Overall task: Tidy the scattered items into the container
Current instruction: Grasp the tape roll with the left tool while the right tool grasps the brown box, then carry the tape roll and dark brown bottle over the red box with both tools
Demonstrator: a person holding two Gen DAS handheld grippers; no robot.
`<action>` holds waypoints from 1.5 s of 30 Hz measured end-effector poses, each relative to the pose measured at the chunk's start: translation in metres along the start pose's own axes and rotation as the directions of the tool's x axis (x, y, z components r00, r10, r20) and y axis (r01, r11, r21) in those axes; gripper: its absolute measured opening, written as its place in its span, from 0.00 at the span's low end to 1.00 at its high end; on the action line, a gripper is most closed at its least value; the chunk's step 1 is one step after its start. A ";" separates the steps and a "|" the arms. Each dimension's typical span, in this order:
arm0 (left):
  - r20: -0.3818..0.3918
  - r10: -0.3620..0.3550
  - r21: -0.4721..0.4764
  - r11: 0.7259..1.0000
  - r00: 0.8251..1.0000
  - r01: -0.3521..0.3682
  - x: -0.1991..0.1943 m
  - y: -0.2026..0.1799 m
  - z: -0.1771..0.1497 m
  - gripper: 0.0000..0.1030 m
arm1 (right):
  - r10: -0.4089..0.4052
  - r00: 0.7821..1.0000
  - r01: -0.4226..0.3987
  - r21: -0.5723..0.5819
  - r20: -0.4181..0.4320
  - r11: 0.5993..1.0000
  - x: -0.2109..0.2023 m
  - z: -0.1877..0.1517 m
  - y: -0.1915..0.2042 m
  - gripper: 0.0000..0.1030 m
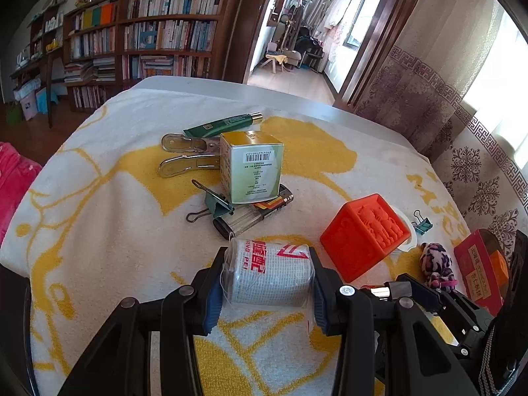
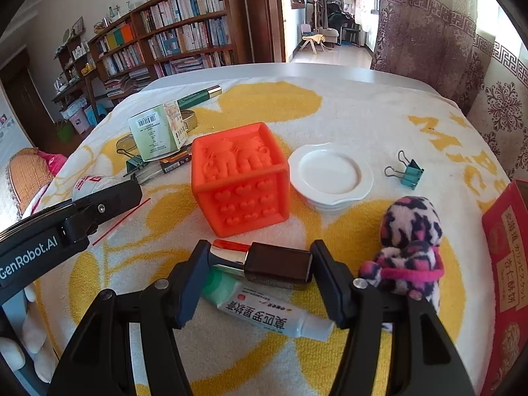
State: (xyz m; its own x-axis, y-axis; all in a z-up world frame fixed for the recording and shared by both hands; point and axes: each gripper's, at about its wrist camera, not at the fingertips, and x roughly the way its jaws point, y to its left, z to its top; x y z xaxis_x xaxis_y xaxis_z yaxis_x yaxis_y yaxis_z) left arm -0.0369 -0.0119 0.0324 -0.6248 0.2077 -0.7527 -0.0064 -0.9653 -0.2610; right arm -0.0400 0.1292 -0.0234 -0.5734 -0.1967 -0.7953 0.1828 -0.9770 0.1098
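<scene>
A wooden bookcase (image 1: pixel 148 33) full of books fills the wall at ten o'clock, patterned brown curtains (image 2: pixel 429 26) hang at one o'clock, and a doorway opens between them. My table (image 2: pixel 297 67) is spread with a white terry towel printed in yellow (image 2: pixel 346 105). At three o'clock stands the red cardboard box with gold lettering (image 2: pixel 508 264), open at the top; I cannot tell what lies in it. In the middle sits an orange rubber cube with raised hearts (image 2: pixel 241 178), touching a white round plastic lid (image 2: pixel 330 175) at its three o'clock. My left gripper (image 1: pixel 267 277) pinches a white printed bandage roll (image 1: pixel 269 274). My right gripper (image 2: pixel 260 264) brackets a dark lipstick with a chrome collar (image 2: pixel 264 262), pads touching both ends, above a white-and-green ointment tube (image 2: pixel 264 310).
</scene>
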 end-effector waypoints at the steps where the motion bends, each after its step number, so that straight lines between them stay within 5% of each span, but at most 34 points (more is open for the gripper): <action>1: 0.002 -0.002 0.002 1.000 1.000 0.002 -0.001 -0.001 0.000 0.44 | 0.007 1.000 -0.007 0.001 0.008 1.000 -0.004 -0.001 0.000 0.63; 8: 0.026 -0.012 0.021 1.000 1.000 0.011 -0.009 -0.008 -0.001 0.44 | 0.006 0.995 -0.005 -0.009 0.099 1.000 -0.038 -0.003 0.002 0.63; 26: 0.125 0.002 0.147 0.989 0.992 -0.021 -0.035 -0.046 -0.010 0.44 | -0.086 0.981 0.077 0.058 0.173 0.995 -0.092 -0.029 -0.030 0.64; 45: 0.106 -0.045 0.221 0.975 0.993 0.021 -0.043 -0.098 -0.031 0.44 | -0.221 0.940 0.165 0.220 0.261 0.961 -0.156 -0.062 -0.107 0.64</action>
State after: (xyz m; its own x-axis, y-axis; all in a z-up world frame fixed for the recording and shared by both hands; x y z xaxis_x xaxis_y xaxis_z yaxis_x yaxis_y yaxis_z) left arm 0.0142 0.0782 0.0715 -0.7029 0.2333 -0.6720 -0.1917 -0.9719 -0.1369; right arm 0.0792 0.2693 0.0522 -0.7878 0.0096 -0.6158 -0.0946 -0.9899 0.1056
